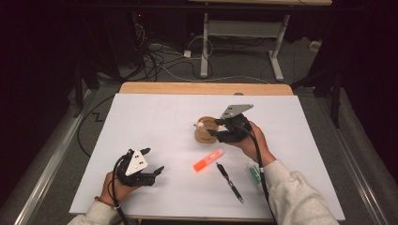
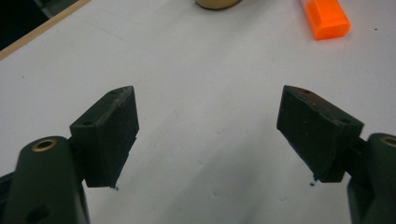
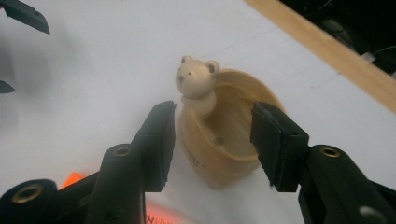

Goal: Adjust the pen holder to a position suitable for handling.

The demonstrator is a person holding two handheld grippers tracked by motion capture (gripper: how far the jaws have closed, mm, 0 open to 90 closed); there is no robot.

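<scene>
Big white table (image 1: 155, 117), with the tan bear cup (image 3: 219, 135) standing upright mid-table. The right gripper (image 3: 212, 140) is half open around it, pads apparently not touching, so probably just set down. The left gripper (image 2: 208, 135) rests wide open and empty. The orange highlighter (image 1: 208, 160) and pen (image 1: 229, 182) lie untouched.

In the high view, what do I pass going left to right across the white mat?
Left claw → bear cup → orange highlighter → black pen → green tube. The right claw overlaps the cup, so it is left out.
</scene>
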